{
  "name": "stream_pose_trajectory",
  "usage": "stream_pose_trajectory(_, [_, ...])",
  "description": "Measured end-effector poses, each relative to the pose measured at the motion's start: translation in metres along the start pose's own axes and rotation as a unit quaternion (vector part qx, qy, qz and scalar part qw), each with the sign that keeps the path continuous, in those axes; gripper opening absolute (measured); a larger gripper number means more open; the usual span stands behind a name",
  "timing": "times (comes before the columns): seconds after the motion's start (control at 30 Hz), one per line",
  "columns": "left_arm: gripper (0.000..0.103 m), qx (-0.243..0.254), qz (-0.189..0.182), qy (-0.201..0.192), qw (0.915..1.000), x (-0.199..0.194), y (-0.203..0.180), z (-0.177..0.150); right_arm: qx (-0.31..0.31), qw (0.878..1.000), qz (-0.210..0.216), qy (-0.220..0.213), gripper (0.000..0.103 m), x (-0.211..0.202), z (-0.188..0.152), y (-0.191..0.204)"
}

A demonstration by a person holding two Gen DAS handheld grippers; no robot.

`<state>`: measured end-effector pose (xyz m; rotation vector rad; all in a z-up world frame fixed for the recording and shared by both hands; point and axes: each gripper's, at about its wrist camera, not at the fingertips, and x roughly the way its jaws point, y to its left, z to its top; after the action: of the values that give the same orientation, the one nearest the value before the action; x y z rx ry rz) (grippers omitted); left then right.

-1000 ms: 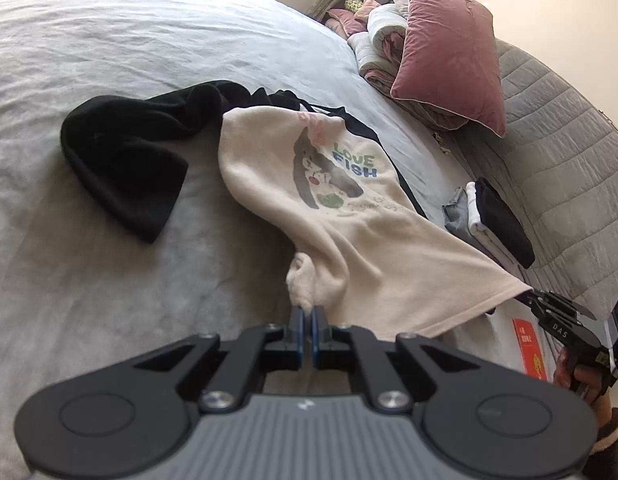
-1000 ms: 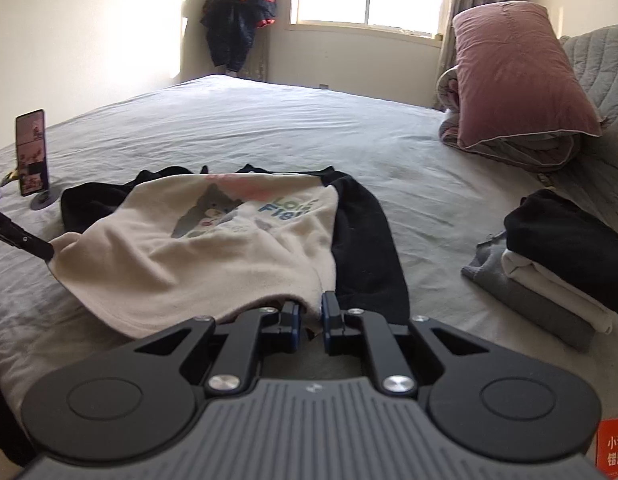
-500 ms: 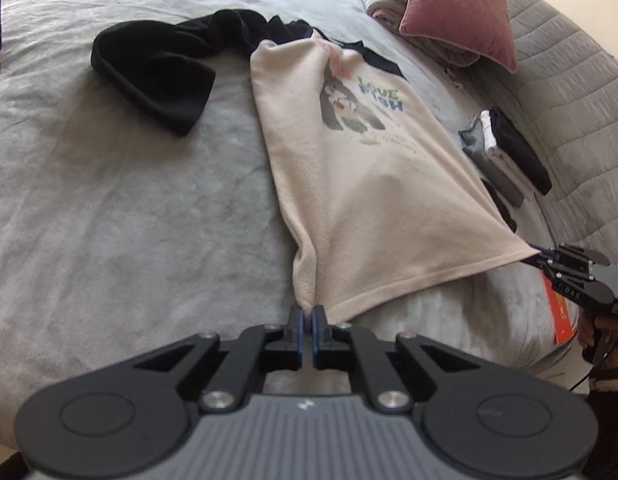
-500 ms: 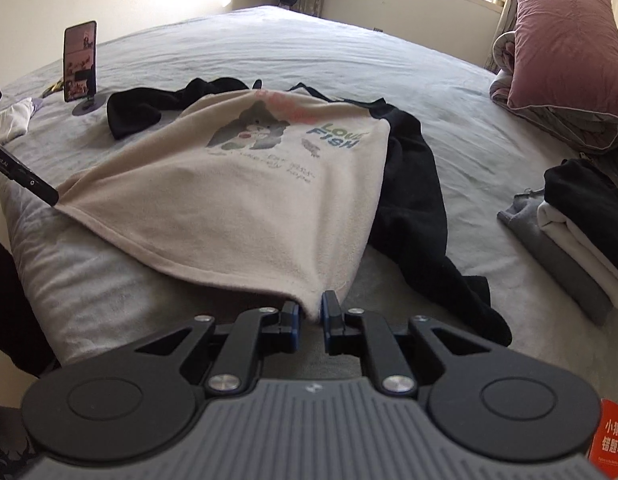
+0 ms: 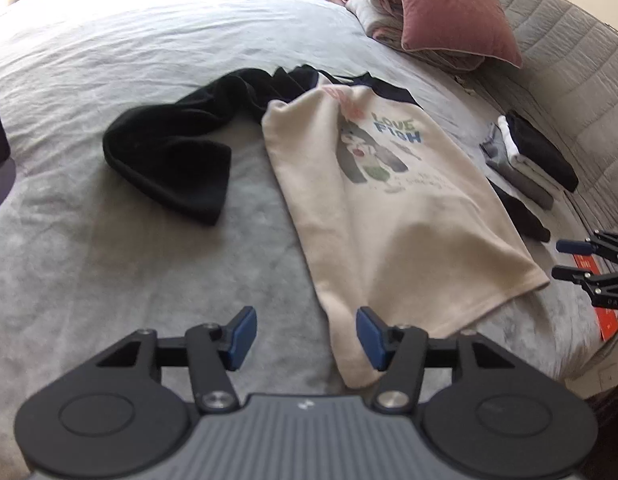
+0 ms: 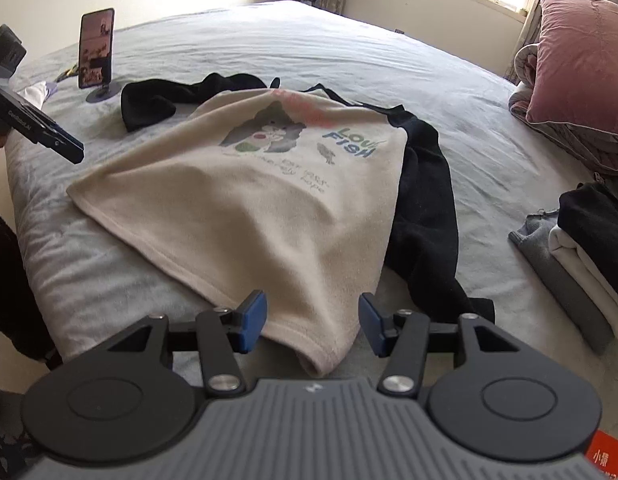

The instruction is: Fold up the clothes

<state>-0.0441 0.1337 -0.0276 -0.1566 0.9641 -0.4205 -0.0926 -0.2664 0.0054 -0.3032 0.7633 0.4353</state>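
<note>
A cream sweatshirt (image 5: 393, 216) (image 6: 269, 208) with black sleeves and a cartoon print lies face up on the grey bed (image 5: 109, 264) (image 6: 349, 60), its hem toward me. One black sleeve (image 5: 177, 152) spreads out to the left, the other (image 6: 425, 216) runs down the shirt's right side. My left gripper (image 5: 305, 336) hangs over one hem corner with its jaws opening; the cloth lies loose between them. My right gripper (image 6: 312, 322) is over the other hem corner, jaws likewise opening, pads off the cloth.
A stack of folded clothes (image 5: 529, 160) (image 6: 581, 248) sits on the bed to the right. A pink pillow (image 5: 453, 8) (image 6: 581, 64) rests on rolled bedding at the head. A phone on a stand (image 6: 96, 48) stands at the far left. A red booklet (image 5: 605, 316) lies at the bed's edge.
Both grippers, shut on the hem corners before, have let go and stand open. The shirt, pulled taut half a second ago, has settled flat onto the bed.
</note>
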Motion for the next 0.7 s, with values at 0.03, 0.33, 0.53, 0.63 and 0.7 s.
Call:
stream_pose_trajectory(0.03, [0.059,-0.006,0.005,-0.005,1.0,0.0,0.003,0.004,0.002,1.0,-0.001,-0.004,0.055,0.001,0.002,0.0])
stream_pose_trajectory(0.33, [0.062,-0.044,0.09,-0.051,0.9937,0.015,0.022,0.053,-0.003,1.0,-0.004,-0.015,0.055,0.031,0.033,0.008])
stream_pose_trajectory(0.53, [0.062,-0.027,0.166,-0.085,0.9821,0.032,0.04,0.087,0.036,0.998,0.037,-0.022,0.055,0.065,0.075,0.002])
stream_pose_trajectory(0.63, [0.061,-0.046,0.169,-0.084,0.9808,0.042,0.059,0.104,0.035,0.998,0.044,-0.022,0.055,0.088,0.1,0.004])
stream_pose_trajectory(0.7, [0.06,-0.062,0.162,-0.084,0.9812,0.048,0.07,0.116,0.026,0.999,0.041,-0.022,0.055,0.106,0.12,0.007])
